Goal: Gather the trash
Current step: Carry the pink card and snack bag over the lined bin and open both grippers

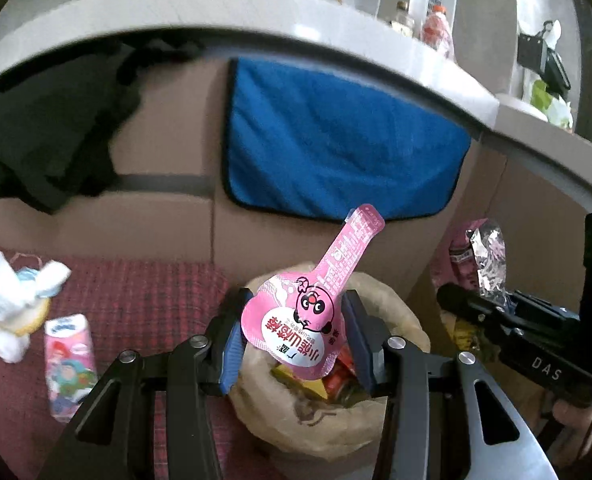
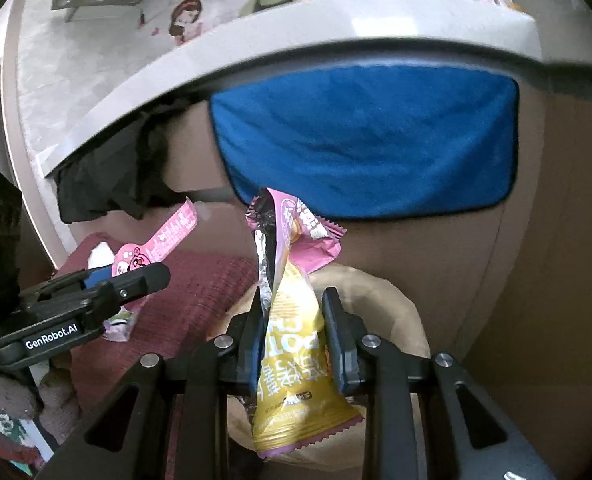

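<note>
My left gripper point(image 1: 291, 336) is shut on a pink guitar-shaped snack wrapper point(image 1: 308, 304) and holds it above the open brown paper bag point(image 1: 400, 320), which holds several colourful wrappers. My right gripper point(image 2: 291, 340) is shut on a yellow and pink chip bag point(image 2: 291, 344), held upright over the same paper bag point(image 2: 380, 300). The right gripper and its foil bag also show in the left wrist view point(image 1: 480, 264). The left gripper with the pink wrapper point(image 2: 155, 250) shows at the left of the right wrist view.
A pink drink carton point(image 1: 69, 364) and a crumpled white tissue point(image 1: 15, 304) lie on the red checked cloth point(image 1: 143, 292). A blue towel point(image 1: 336, 140) and black cloth point(image 1: 47, 132) hang on cardboard under a grey table edge point(image 1: 255, 20).
</note>
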`<state>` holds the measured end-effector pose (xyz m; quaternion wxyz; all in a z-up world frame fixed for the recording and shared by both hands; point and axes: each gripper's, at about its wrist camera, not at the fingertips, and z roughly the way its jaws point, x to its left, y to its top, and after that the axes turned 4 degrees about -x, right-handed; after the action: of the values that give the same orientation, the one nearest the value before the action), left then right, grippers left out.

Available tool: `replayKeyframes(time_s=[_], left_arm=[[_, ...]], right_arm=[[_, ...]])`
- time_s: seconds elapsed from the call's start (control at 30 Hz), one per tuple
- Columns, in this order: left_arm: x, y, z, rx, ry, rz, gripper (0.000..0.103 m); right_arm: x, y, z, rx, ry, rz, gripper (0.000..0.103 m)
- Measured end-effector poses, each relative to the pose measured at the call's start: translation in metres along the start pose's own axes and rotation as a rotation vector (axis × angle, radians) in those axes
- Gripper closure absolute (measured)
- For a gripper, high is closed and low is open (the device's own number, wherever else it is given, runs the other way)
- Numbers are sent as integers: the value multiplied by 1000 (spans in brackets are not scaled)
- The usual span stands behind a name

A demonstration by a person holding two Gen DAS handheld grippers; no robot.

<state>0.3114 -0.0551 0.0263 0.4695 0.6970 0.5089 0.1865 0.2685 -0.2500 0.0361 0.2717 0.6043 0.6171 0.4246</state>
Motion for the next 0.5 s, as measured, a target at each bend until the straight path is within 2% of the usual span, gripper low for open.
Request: replayKeyframes(time_s=[0.3,0.5], left_arm=[[-7,-12,47,71,-3,-4,57],[1,-16,72,115,-12,-33,57]], right_arm=[[-28,-14,26,32,4,65,77],[-42,-19,46,57,23,117,77]])
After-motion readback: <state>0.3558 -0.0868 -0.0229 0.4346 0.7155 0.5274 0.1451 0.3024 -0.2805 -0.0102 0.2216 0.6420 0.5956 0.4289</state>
